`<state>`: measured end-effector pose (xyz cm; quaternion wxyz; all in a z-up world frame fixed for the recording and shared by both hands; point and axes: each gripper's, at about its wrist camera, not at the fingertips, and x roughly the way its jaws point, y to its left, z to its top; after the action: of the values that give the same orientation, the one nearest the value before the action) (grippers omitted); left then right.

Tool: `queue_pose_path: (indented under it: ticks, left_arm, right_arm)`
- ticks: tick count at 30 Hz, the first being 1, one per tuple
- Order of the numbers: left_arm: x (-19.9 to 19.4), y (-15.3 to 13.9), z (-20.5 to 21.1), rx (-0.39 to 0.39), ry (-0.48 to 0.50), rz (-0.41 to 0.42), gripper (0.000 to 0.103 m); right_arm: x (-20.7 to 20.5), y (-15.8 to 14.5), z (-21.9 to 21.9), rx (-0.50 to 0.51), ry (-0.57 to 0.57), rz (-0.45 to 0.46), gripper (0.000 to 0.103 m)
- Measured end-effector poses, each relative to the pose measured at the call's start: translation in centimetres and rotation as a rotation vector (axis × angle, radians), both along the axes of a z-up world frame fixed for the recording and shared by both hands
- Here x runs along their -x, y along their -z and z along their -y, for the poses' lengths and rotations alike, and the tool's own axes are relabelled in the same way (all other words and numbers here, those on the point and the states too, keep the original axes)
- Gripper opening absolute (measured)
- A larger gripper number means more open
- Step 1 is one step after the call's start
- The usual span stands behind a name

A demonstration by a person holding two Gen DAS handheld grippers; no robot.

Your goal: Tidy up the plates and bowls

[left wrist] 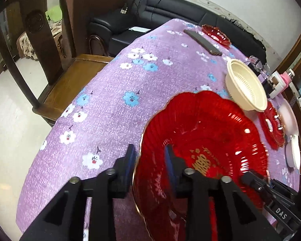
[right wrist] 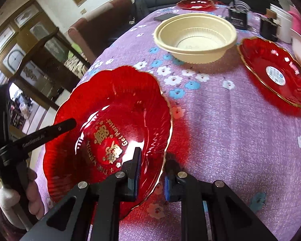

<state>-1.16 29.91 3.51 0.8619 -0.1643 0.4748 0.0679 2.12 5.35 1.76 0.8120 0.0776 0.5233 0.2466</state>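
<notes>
Both grippers are engaged on one red plate [right wrist: 110, 124], which appears raised and tilted above the purple tablecloth [left wrist: 114, 108], judging by the red cast on the cloth beneath it.

Left gripper [left wrist: 150, 156], lower centre of the left view: jaws narrowly parted and straddling the plate's left rim, one finger outside the rim, the other inside over the plate's well. Whether the pads actually press the rim cannot be told; there looks to be a small gap at the outer pad.

Right gripper [right wrist: 152, 172], lower centre of the right view: jaws nearly closed across the plate's near right rim, inner finger on the upper face, outer finger under the edge. It reads as a grip on the plate.

A second red plate [right wrist: 275, 74] lies at the right of that view; a cream bowl [right wrist: 194, 38] sits upper centre, well apart from the held plate. A third red plate [left wrist: 216, 34] lies at the far end of the table.

Recommendation for the step in hand: confirm the left pads are seated on the rim before carrying further. Keep the plate level, since the glossy fluted rim may slip, and lower it squarely onto the second plate so that the scalloped edges nest.
</notes>
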Motion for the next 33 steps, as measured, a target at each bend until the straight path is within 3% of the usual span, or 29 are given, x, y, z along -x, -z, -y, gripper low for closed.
queue_pose_path:
  ticks: [2, 6, 10, 15, 17, 20, 22, 25, 28, 31, 33]
  left_arm:
    - [0.9, -1.1, 0.2, -0.007, -0.008, 0.038, 0.053]
    - [3.3, -3.5, 0.6, -0.039, -0.034, 0.097, 0.055]
    - [5.6, -6.1, 2.1, -0.098, -0.051, 0.162, 0.066]
    - [8.6, -11.0, 5.9, -0.176, 0.027, 0.309, 0.072]
    - [9.7, -12.9, 7.1, -0.164, 0.082, 0.373, 0.086]
    - [11.5, -15.9, 8.5, -0.106, 0.172, 0.452, 0.088]
    - [12.3, -17.5, 9.1, -0.083, 0.206, 0.478, 0.088]
    - [13.1, -19.5, 10.2, -0.088, 0.221, 0.502, 0.089]
    - [13.3, -20.8, 11.5, -0.103, 0.231, 0.507, 0.089]
    - [13.5, -21.2, 12.7, -0.113, 0.234, 0.52, 0.092]
    - [13.5, -21.0, 13.4, -0.112, 0.236, 0.522, 0.094]
  right_arm:
    - [0.2, -0.3, 0.8, -0.016, 0.013, 0.014, 0.025]
    - [1.5, -1.6, 3.0, -0.024, 0.053, 0.072, 0.03]
    - [3.6, -3.2, 5.9, -0.005, 0.094, 0.161, 0.045]
    - [6.1, -6.7, 10.1, 0.062, 0.161, 0.311, 0.045]
    - [7.4, -8.7, 12.3, 0.098, 0.203, 0.393, 0.045]
    - [9.8, -12.4, 15.8, 0.178, 0.282, 0.546, 0.057]
    - [11.3, -14.9, 18.5, 0.22, 0.347, 0.643, 0.076]
    - [13.6, -18.2, 22.9, 0.282, 0.461, 0.769, 0.087]
    - [14.9, -20.3, 26.2, 0.302, 0.558, 0.829, 0.088]
    - [15.7, -21.4, 29.7, 0.226, 0.641, 0.843, 0.092]
    - [15.4, -21.1, 31.3, 0.168, 0.666, 0.801, 0.093]
